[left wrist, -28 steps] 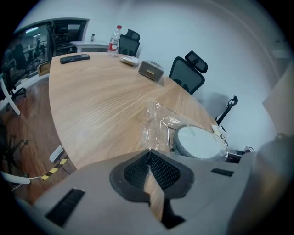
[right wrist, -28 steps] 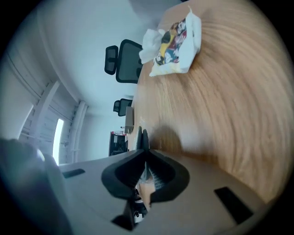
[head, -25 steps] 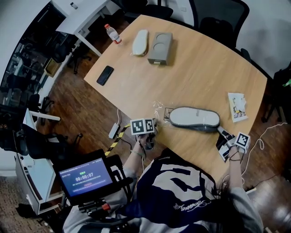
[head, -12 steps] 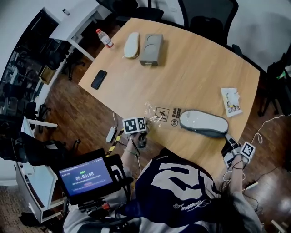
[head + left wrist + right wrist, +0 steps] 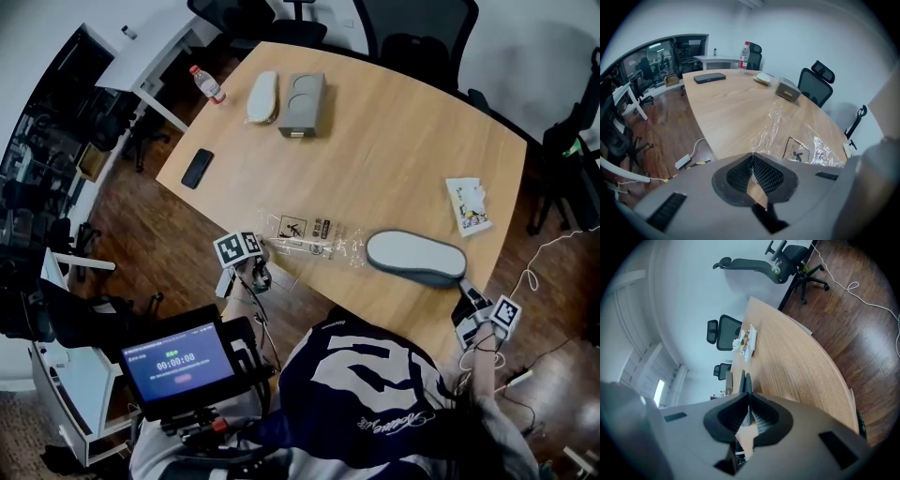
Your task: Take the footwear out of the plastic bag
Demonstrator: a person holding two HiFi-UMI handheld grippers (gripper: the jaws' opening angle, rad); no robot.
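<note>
A grey slipper [image 5: 415, 256] lies on the wooden table [image 5: 394, 150] near its front edge, outside the clear plastic bag [image 5: 314, 239]. The bag lies flat and stretched out to the slipper's left, with printed warning signs on it. My left gripper [image 5: 262, 247] is shut on the bag's left end at the table edge; in the left gripper view the bag [image 5: 797, 140] runs away from the closed left gripper [image 5: 751, 154]. My right gripper [image 5: 466, 292] is at the slipper's right end. In its own view the right gripper [image 5: 745, 392] is shut on the slipper's thin dark edge [image 5: 745, 379].
At the far left of the table lie a second pale slipper [image 5: 262, 97], a grey box [image 5: 303, 103] and a black phone [image 5: 197, 168]. A water bottle [image 5: 206, 83] stands on a side desk. A printed packet [image 5: 467, 205] lies far right. Office chairs [image 5: 412, 37] stand behind.
My left gripper has pulled the bag leftward along the table edge, and the bag has slid off the slipper. The right gripper has kept its hold on the slipper.
</note>
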